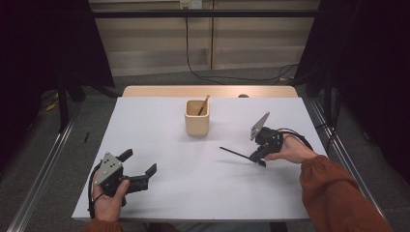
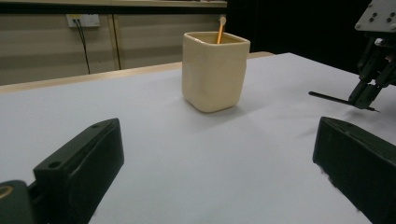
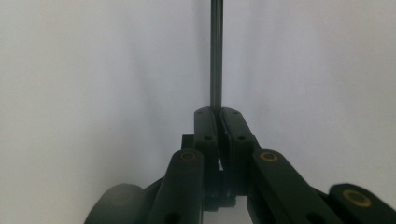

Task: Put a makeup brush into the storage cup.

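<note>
the right tool (image 1: 261, 159) is clamped on a thin black pen (image 1: 235, 152), holding it low over the table (image 1: 159, 121), right of and nearer than the beige cup (image 1: 197, 118). one wooden stick (image 1: 204, 104) already stands in that cup (so part seems done). the pen is yet to go in. the left tool (image 1: 140, 170) rests near the left, jaws wide apart and empty.

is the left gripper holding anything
No, the left gripper has its jaws spread wide apart over bare white table, with nothing between them.
</note>
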`<state>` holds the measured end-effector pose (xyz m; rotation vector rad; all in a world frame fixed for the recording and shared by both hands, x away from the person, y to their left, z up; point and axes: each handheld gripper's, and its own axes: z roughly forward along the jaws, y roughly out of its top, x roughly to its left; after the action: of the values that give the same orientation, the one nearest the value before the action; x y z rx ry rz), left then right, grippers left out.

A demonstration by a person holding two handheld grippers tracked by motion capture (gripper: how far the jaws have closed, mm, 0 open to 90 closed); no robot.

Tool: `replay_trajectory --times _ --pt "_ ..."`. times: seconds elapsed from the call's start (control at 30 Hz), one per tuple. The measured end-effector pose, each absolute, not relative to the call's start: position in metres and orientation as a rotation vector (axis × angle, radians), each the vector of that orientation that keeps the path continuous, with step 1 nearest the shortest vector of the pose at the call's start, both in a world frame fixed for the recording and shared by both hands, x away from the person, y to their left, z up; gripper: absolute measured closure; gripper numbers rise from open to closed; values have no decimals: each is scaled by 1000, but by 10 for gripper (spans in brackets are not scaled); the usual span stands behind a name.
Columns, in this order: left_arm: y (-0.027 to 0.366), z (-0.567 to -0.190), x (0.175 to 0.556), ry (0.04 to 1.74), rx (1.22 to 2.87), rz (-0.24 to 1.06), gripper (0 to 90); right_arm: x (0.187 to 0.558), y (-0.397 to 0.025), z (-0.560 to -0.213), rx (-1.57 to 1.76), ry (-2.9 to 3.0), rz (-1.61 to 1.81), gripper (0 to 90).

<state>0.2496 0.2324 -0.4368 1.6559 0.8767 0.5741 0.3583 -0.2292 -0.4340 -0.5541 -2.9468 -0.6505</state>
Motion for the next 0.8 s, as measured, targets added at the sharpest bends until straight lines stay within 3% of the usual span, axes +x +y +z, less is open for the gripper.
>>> replay_trajectory --times 0.8 --pt "232 -436 249 872 1652 575 19 337 -258 -428 -749 -2810 -1169 858"
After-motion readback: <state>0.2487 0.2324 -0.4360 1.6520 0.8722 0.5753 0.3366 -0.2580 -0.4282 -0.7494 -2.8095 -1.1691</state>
